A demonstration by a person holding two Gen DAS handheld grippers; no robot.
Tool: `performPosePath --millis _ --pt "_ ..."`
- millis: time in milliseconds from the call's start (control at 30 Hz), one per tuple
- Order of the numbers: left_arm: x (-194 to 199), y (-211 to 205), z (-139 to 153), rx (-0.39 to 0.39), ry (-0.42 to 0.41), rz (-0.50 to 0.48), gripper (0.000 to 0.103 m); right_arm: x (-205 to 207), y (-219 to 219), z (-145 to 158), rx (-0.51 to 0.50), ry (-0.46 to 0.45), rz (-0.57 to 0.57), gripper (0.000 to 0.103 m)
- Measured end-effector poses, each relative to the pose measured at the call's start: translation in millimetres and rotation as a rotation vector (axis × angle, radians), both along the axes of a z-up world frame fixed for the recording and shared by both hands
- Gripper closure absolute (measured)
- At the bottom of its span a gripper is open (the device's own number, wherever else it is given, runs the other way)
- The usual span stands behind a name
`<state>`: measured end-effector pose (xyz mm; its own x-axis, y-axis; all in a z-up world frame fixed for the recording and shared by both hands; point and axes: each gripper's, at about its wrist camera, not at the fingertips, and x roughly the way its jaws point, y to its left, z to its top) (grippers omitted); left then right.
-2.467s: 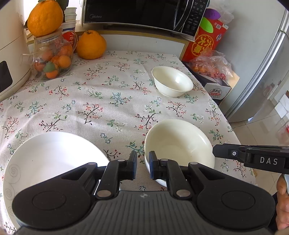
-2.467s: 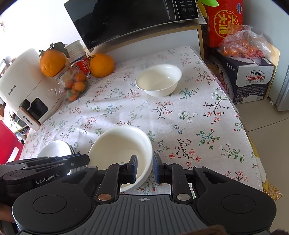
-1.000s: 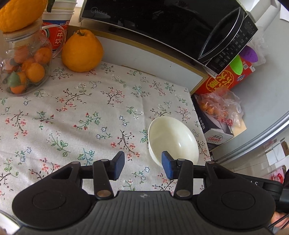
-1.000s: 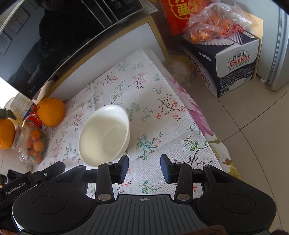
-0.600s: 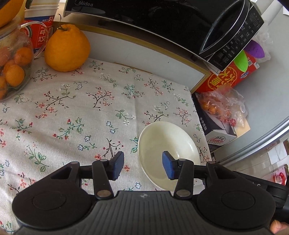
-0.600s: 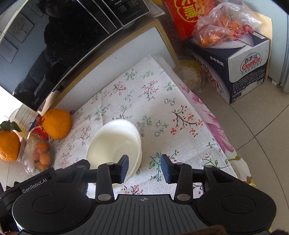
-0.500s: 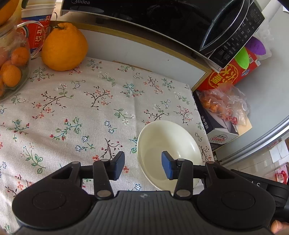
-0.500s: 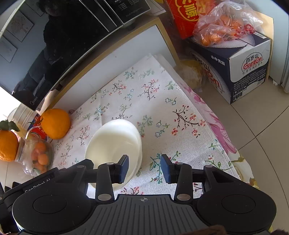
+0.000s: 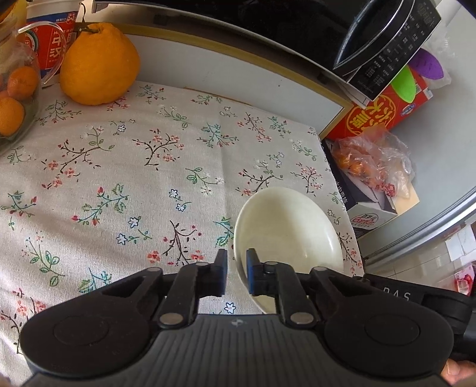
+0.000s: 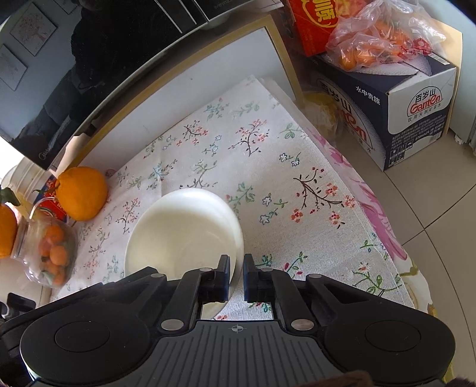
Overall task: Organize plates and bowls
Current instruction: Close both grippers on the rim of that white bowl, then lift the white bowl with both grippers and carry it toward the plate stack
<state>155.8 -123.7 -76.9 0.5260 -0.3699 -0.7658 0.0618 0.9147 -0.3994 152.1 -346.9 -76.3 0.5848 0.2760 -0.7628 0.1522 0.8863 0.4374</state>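
Both grippers are on the same cream-white round ceramic bowl [image 9: 290, 229], which sits on the floral-print tablecloth [image 9: 125, 178] toward the table's right edge, well apart from the big orange citrus fruit [image 9: 99, 64] at the back by the white shelf. The left gripper [image 9: 236, 274] has its fingers pinched on the bowl's left rim, one blue pad [image 9: 252, 275] inside the bowl and the other outside, so it's clamped on the wall. The right gripper [image 10: 236, 279] does the same on the opposite rim: fingers nearly together with the bowl's edge between them. From the right wrist view the bowl [image 10: 184, 235] looks like it has a second rim line showing on its right side, maybe stacked bowls, but I can't tell for sure. Also relative to the bowl: a clear glass jar of small oranges [image 10: 52, 253] sits off to its left, a black microwave [image 9: 327, 26] is up behind it, and a dark blue cardboard box [image 10: 395, 113] with a plastic bag of oranges [image 10: 377, 35] on top stands on the floor past the table edge.
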Motion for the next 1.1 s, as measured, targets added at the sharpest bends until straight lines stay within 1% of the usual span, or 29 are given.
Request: performPosePath --millis 67,167,233,367,567,767,1033,1100 --pt "-3 -2 4 0.029 -0.018 -0.005 0.096 -2 2 4 -0.014 -0.012 0.008 0.096" --pt "-8 1 8 0.025 -0.035 -0.004 0.096 -7 4 12 -0.028 -0.045 0.024 0.096" --pt "-13 1 13 0.027 -0.061 -0.013 0.096 -9 4 17 -0.019 -0.057 0.024 0.096" --pt "-26 0 25 0.067 -0.114 -0.019 0.095 -19 5 30 -0.010 -0.104 0.039 0.096" --pt "-41 -4 42 0.124 -0.174 0.001 0.095 -33 9 42 0.003 -0.133 0.045 0.095" --pt "-56 -5 53 0.152 -0.208 0.000 0.095 -47 12 49 0.009 -0.146 0.055 0.095" --pt "-78 -13 70 0.256 -0.307 0.009 0.095 -67 20 62 0.008 -0.188 0.066 0.093" --pt "-83 -14 74 0.271 -0.323 0.010 0.095 -69 21 64 0.005 -0.195 0.070 0.093"
